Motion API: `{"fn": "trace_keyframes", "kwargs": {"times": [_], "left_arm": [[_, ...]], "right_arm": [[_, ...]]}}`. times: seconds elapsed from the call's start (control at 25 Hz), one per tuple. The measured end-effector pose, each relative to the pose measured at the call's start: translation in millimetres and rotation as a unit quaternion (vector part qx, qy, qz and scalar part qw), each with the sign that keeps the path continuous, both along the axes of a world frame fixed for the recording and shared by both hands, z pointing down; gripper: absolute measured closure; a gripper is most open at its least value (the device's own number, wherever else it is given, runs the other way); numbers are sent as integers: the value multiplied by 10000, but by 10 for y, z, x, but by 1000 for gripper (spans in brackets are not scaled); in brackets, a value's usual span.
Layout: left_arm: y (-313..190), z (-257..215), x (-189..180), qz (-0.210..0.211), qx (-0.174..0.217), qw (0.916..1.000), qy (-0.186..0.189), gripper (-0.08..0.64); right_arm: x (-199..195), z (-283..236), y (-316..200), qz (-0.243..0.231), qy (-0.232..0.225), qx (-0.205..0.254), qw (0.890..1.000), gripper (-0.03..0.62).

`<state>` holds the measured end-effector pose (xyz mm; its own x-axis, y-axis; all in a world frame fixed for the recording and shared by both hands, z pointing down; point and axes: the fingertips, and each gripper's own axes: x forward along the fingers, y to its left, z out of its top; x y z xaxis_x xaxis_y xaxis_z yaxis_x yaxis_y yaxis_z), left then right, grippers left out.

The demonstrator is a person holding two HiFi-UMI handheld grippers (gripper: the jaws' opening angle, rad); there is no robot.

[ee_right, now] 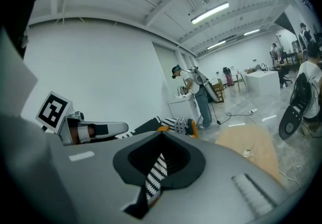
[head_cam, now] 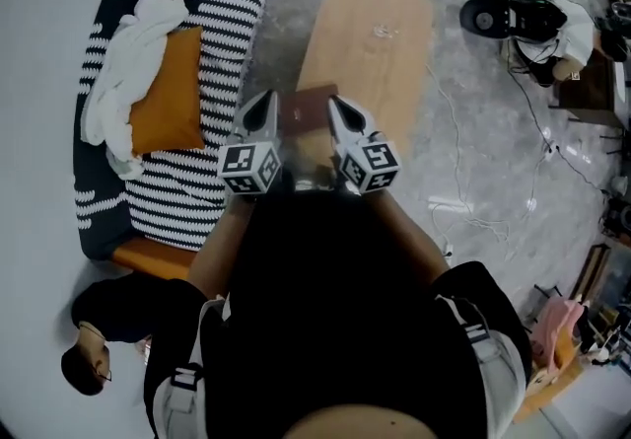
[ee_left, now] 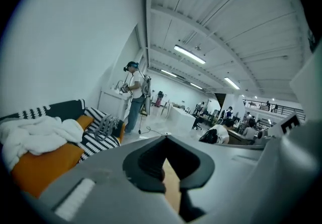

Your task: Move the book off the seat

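Left tool point(head_cam: 266, 100) and right tool point(head_cam: 333, 104), jaws pressed together, flank book point(head_cam: 308, 111), long axis crosswise.

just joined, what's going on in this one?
A person holds a gripper in each hand. The left gripper and the right gripper both have their jaws shut, and a dark brown book looks pinched between the two tips, not inside either one's jaws. In the head view the book is over the near end of the wooden table, with the striped sofa to the left. It is not yet set down.
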<state>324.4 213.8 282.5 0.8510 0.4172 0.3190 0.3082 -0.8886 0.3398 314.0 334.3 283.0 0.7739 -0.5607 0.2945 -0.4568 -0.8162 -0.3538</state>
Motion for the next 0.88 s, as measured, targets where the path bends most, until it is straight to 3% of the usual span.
{"fn": "trace_keyframes", "kwargs": {"times": [0.28, 0.6, 0.88], "left_arm": [[99, -331, -119, -56, 128, 9989, 456, 554], [114, -574, -224, -71, 237, 9961, 847, 554], [69, -549, -264, 47, 142, 9965, 820, 554]], "right_arm": [[-177, -233, -13, -281, 278, 30, 9992, 584], [-182, -411, 92, -160, 442, 52, 9989, 584], [-251, -388, -28, -210, 415, 35, 9989, 584]]}}
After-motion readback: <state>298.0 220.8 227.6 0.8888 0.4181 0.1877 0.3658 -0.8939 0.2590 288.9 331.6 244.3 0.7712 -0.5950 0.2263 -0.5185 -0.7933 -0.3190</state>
